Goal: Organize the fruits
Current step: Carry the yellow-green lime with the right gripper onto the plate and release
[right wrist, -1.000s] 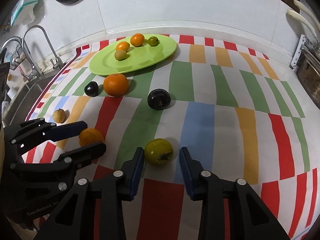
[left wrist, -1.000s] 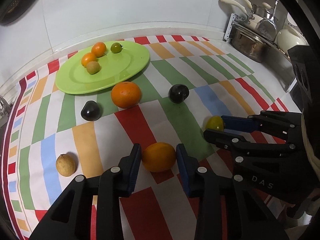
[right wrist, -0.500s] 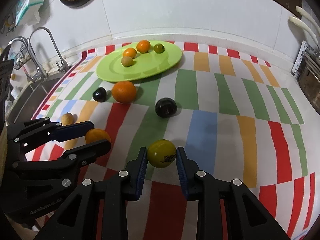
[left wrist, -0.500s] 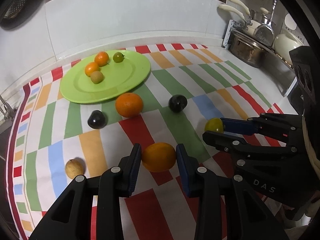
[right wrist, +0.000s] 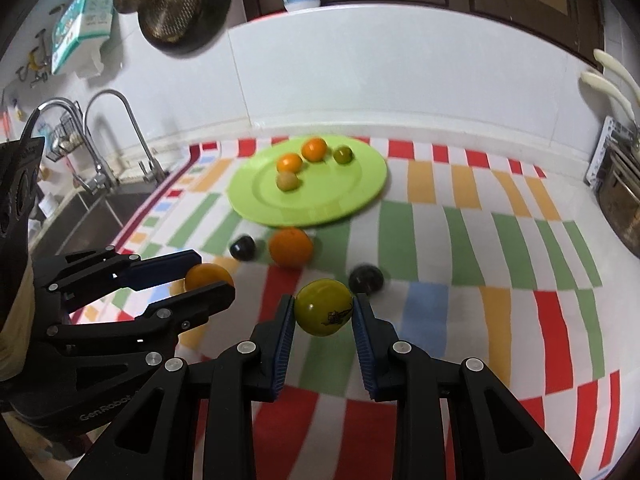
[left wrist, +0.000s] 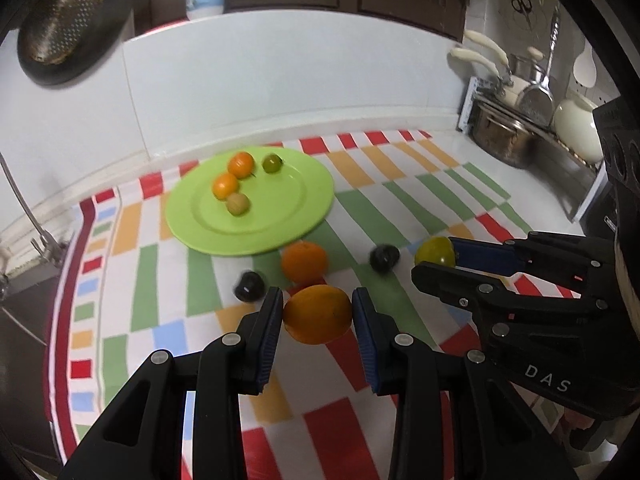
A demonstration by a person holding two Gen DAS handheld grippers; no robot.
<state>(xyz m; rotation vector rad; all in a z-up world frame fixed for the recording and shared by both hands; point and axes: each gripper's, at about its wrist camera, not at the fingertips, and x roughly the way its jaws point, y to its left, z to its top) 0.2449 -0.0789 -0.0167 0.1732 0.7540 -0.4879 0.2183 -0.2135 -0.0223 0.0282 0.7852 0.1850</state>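
Left gripper [left wrist: 318, 314] pinching an orange [left wrist: 318, 314], right gripper [right wrist: 323, 312] pinching a yellow-green tomato [right wrist: 323, 312], green plate [left wrist: 280, 224] with four small fruits beyond on striped table [right wrist: 460, 240]

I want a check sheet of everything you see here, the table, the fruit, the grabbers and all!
Surface: striped tablecloth over the counter.
Job's things: green plate bearing four small fruits; loose orange and two dark fruits on the cloth.
Clutter: nothing seen.
Grippers: left gripper shut on an orange fruit; right gripper shut on a yellow-green fruit.
Cables: nothing seen.
Surroundings: sink taps on the left, pots on the right, strainer on the wall.
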